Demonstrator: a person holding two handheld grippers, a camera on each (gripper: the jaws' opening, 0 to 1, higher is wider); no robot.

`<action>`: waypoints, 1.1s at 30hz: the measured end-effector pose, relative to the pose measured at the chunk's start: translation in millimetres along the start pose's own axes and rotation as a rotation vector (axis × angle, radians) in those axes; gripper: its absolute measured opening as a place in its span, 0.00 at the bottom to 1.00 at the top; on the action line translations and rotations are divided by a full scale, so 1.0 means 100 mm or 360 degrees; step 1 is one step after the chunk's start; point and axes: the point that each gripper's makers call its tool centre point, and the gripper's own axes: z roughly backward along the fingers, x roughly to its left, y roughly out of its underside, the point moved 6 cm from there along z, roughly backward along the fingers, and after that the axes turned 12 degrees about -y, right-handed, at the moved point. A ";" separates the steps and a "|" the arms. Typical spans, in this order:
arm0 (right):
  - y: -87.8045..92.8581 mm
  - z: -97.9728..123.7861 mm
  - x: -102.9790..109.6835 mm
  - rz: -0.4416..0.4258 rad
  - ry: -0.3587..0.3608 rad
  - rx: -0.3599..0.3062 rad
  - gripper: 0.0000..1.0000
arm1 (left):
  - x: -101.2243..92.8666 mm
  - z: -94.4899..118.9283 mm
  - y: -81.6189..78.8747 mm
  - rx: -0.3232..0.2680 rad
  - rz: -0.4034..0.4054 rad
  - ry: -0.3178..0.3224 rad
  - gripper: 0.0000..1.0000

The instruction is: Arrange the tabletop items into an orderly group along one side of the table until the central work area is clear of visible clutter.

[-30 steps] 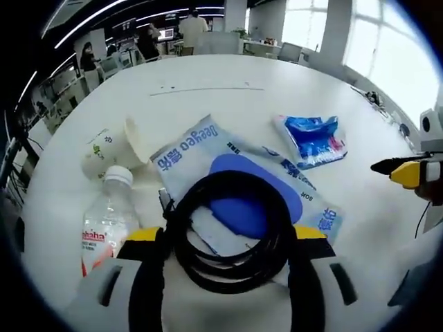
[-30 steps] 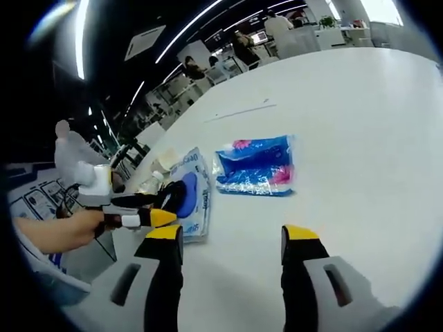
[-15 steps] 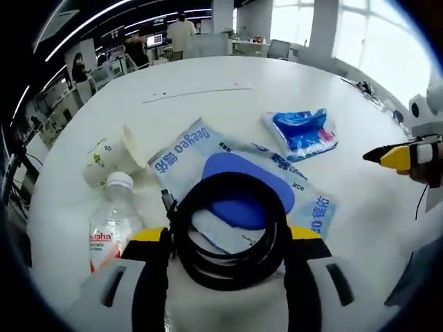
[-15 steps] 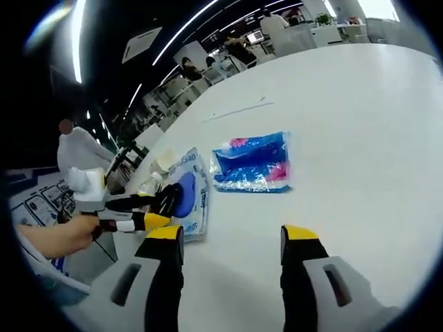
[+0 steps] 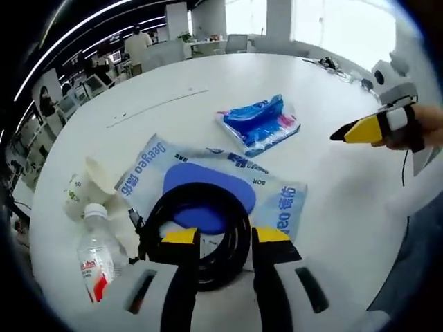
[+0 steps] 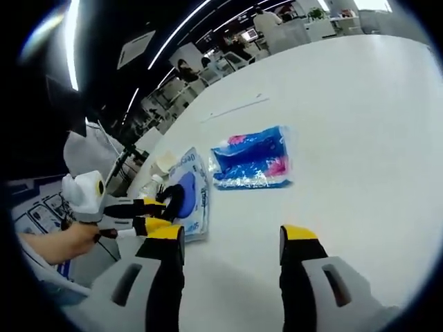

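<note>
The white table point(image 5: 228, 76) takes up most of both views, and our clutter sits in a loose cluster on it. Largest is the flat white-and-blue pouch point(image 5: 277, 204) in the lower centre of the left gripper view; we judge it soft and floppy, best pinched at a free edge or corner. Above and right of it lies the smaller blue packet point(image 5: 259, 123), crinkly film, light and probably slippery, so we would grip a sealed end. On the pouch rests the black cable coil point(image 5: 201, 232), springy and light; the left gripper point(image 5: 220, 237) has its jaws drawn in on the near side of the loops, seemingly pinching them. At lower left the plastic bottle point(image 5: 93, 259) lies on its side, smooth and prone to roll, safest taken across the body. Just above it a paper cup point(image 5: 86, 190) lies tipped, easily crushed. In the right gripper view the right gripper point(image 6: 232, 238) hangs spread and empty over bare table, near the packet.
</note>
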 end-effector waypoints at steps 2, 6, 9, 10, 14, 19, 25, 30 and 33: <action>0.00 0.01 -0.01 -0.0002 0.0004 -0.0006 0.54 | -0.03 0.00 0.01 0.0012 -0.0105 0.0021 0.15; 0.00 0.03 -0.03 -0.0018 0.0013 -0.0013 0.54 | -0.01 0.02 -0.04 -0.0006 -0.0110 0.0021 0.09; 0.01 0.03 -0.03 -0.0022 0.0016 -0.0015 0.54 | 0.03 0.05 -0.06 -0.0017 -0.0049 0.0036 0.07; 0.01 0.04 -0.03 -0.0025 0.0016 -0.0018 0.54 | 0.04 0.07 -0.07 -0.0026 -0.0036 0.0038 0.07; 0.00 0.05 -0.03 -0.0029 0.0017 -0.0032 0.54 | 0.08 0.16 -0.12 -0.0063 0.0088 0.0073 0.07; -0.03 0.09 -0.04 -0.0046 0.0011 -0.0064 0.53 | 0.18 0.31 -0.25 -0.0140 0.0197 0.0064 0.06; -0.06 0.15 -0.08 -0.0066 0.0017 -0.0100 0.53 | 0.31 0.53 -0.46 -0.0283 0.0536 0.0136 0.05; -0.03 0.22 -0.09 -0.0084 0.0002 -0.0107 0.52 | 0.27 0.74 -0.72 -0.0404 0.0714 0.0322 0.05; -0.02 0.24 -0.08 -0.0126 -0.0013 -0.0135 0.53 | 0.22 0.86 -0.88 -0.0483 0.0742 0.0398 0.05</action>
